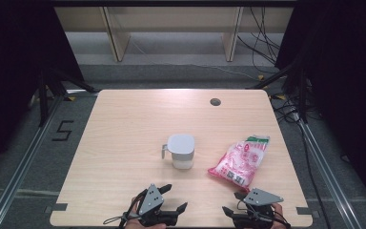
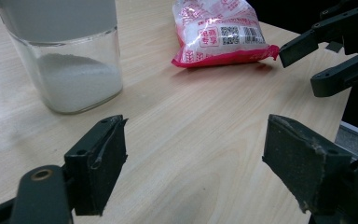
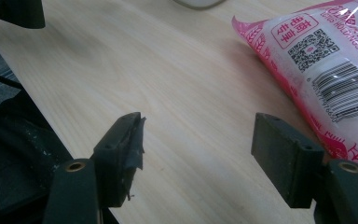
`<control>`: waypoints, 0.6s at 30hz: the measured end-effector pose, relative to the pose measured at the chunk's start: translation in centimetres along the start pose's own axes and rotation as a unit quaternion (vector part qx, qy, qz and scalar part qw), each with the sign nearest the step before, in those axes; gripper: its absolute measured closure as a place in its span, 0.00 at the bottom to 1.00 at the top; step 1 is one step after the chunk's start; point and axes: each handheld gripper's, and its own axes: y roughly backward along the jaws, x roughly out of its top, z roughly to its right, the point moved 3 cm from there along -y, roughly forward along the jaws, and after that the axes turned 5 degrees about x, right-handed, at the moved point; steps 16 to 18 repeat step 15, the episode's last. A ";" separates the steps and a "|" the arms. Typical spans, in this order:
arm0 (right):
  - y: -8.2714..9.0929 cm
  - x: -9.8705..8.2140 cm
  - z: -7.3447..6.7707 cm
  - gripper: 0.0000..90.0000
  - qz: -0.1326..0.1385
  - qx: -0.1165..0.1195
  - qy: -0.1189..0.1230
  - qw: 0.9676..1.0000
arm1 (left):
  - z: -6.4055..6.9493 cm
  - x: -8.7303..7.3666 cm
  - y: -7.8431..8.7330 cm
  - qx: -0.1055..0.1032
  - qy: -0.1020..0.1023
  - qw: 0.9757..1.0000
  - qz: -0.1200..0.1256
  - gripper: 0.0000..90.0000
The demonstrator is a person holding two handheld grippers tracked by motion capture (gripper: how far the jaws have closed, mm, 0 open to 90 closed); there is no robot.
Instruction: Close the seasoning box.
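— Bag [image 1: 240,161] first? Where is it?

— Near the desk's [image 1: 124,143] right edge, beside the lidded jar [image 1: 181,151]. Soft, slippery film, loose grains inside; I'd pinch its near sealed end. My right tongs [image 1: 242,204] and left tongs [image 1: 177,199] gape wide, holding nothing.

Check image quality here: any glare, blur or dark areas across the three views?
High view: bright glare on the far part of the table, surroundings nearly black, things small but sharp. Left gripper view: the glass jar and pink bag read clearly, soft shadows beneath. Right gripper view: the bag's plastic shows white glints; near jaws slightly soft.
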 end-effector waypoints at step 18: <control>-0.1 -0.3 0.0 0.38 -0.007 0.008 0.003 1.000 | -0.2 0.1 0.2 0.005 -0.003 1.000 -0.010 0.23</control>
